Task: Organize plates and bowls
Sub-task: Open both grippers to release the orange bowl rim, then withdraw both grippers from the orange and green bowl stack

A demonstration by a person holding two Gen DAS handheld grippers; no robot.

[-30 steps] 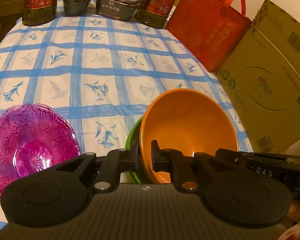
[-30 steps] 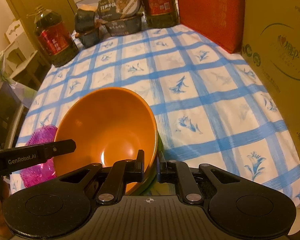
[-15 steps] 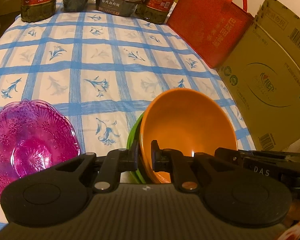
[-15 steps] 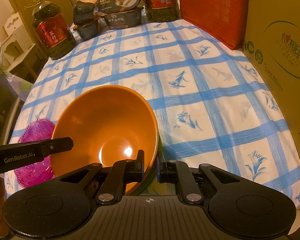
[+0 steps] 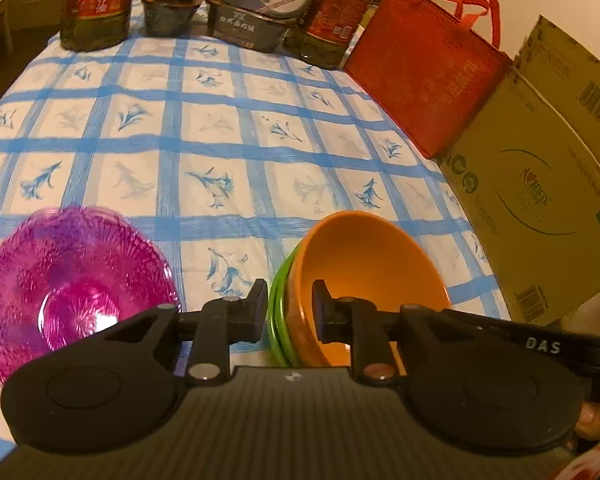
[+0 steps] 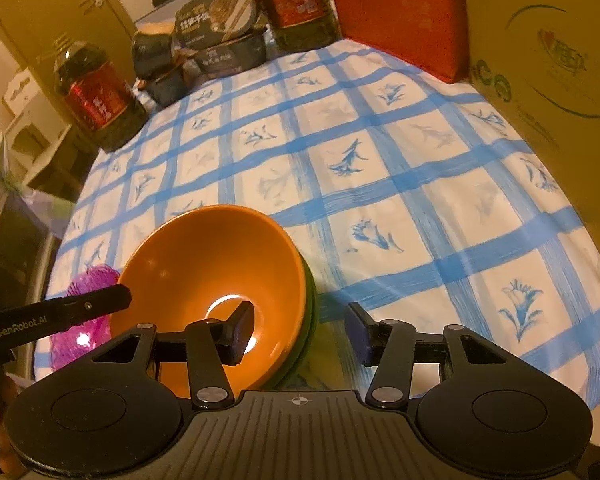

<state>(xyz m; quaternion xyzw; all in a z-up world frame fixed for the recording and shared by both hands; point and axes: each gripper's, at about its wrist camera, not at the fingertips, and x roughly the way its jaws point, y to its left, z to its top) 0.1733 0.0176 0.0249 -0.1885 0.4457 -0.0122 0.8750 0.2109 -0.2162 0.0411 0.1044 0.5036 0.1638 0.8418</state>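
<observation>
An orange bowl sits nested in a green bowl near the table's front edge. My left gripper has its jaws parted a little around the left rims of both bowls, with small gaps at the pads. My right gripper is open, its jaws wide on either side of the right rim of the orange bowl and green bowl. A purple glass bowl stands to the left, and also shows in the right wrist view.
The table has a blue-checked cloth. Oil bottles and boxed meals stand along the far edge. A red bag and a cardboard box line the right side.
My right gripper has opened and let go of the bowls' rim. My left gripper's jaws have parted slightly. The bowl stack sits lower.
</observation>
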